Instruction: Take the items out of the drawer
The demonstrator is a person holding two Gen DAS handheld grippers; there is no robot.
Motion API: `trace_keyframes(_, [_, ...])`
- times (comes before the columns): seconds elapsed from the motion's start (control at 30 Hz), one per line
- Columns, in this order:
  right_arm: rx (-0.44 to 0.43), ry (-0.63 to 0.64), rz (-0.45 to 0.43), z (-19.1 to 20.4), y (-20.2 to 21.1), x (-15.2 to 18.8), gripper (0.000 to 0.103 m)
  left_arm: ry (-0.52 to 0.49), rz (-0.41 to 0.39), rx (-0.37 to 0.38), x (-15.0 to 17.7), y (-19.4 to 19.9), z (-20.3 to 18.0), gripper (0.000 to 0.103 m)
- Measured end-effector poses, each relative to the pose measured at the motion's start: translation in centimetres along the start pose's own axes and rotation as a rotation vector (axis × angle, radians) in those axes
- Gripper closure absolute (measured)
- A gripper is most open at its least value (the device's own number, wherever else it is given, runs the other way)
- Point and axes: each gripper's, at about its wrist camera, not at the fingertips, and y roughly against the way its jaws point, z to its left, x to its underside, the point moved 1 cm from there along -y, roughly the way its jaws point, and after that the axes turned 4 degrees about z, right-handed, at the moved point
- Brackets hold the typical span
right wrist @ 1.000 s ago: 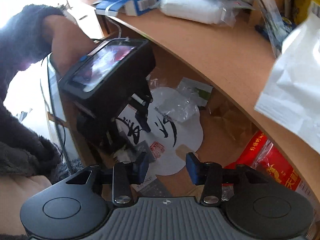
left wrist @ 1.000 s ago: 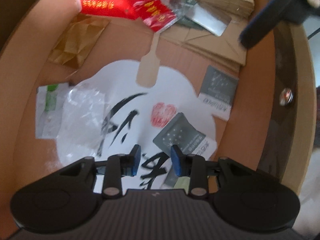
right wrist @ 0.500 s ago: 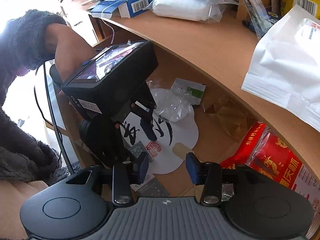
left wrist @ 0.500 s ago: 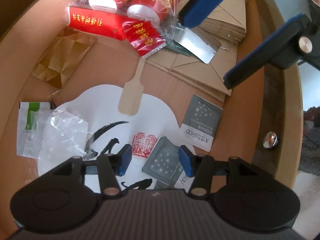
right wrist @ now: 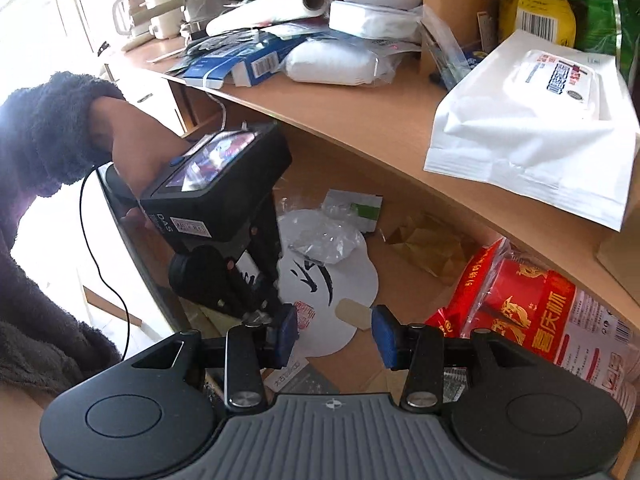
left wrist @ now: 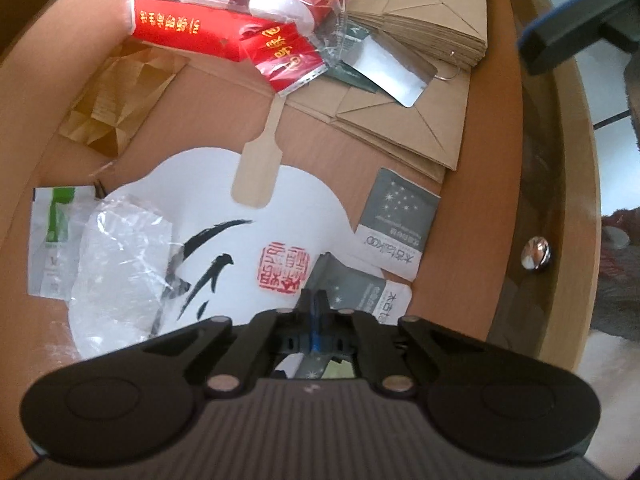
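The open wooden drawer (left wrist: 496, 152) holds a white paper fan (left wrist: 280, 216) with black brushwork and a red seal. On the fan's edge lies a grey star-printed packet (left wrist: 356, 286). My left gripper (left wrist: 316, 306) points down into the drawer and is shut on this packet's raised edge. A second grey star packet (left wrist: 396, 216) lies flat beside it. In the right wrist view my right gripper (right wrist: 334, 336) hangs open above the drawer with nothing between its fingers. There a person's hand (right wrist: 132, 148) holds the left gripper (right wrist: 264, 308) low over the fan (right wrist: 340, 276).
Red packs of cups (left wrist: 224, 28), brown envelopes (left wrist: 420, 112), a gold packet (left wrist: 120, 100), a clear plastic bag (left wrist: 120, 264) and a green-white sachet (left wrist: 52, 240) lie in the drawer. The knob (left wrist: 536, 258) is on its front. The desktop (right wrist: 360, 120) above carries a wipes pack (right wrist: 540, 120) and clutter.
The left gripper's jaws have shut onto the grey star packet, whose edge now stands raised. The right gripper has drawn back and upward, showing more of the desktop.
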Motion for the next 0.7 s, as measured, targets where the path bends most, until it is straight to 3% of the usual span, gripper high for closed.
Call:
trace_keyframes(0.1, [0.008, -0.010, -0.016, 0.1, 0.1, 0.1, 0.062, -0.033, -0.044, -0.060, 0.5, 1.2, -0.3, 0.103])
trace_keyframes(0.17, [0.009, -0.022, -0.019, 0.1, -0.3, 0.2, 0.062, -0.037, -0.052, -0.059, 0.3, 1.7, -0.4, 0.103])
trace_keyframes(0.23, [0.013, -0.030, -0.017, 0.2, -0.3, 0.3, 0.062, -0.028, -0.028, -0.036, 0.1, 1.5, -0.5, 0.103])
trace_keyframes(0.3, [0.008, -0.027, -0.018, 0.3, -0.3, 0.3, 0.062, -0.004, -0.005, 0.032, -0.3, 1.1, -0.3, 0.102])
trace_keyframes(0.37, [0.003, -0.025, -0.019, 0.4, -0.3, 0.3, 0.062, 0.014, 0.025, 0.079, -1.1, 0.0, -0.4, 0.090])
trace_keyframes(0.4, [-0.002, -0.022, -0.014, 0.4, -0.4, 0.2, 0.062, 0.016, 0.030, 0.070, -1.0, -0.1, -0.5, 0.072])
trace_keyframes(0.5, [-0.011, 0.011, 0.029, 0.3, -0.9, -0.2, 0.061, 0.023, 0.061, 0.042, -0.9, -0.8, -0.7, 0.068])
trace_keyframes(0.7, [-0.049, 0.130, 0.218, -0.8, -3.9, -3.2, 0.061, 0.016, 0.078, 0.036, -1.0, -1.5, -1.2, 0.068])
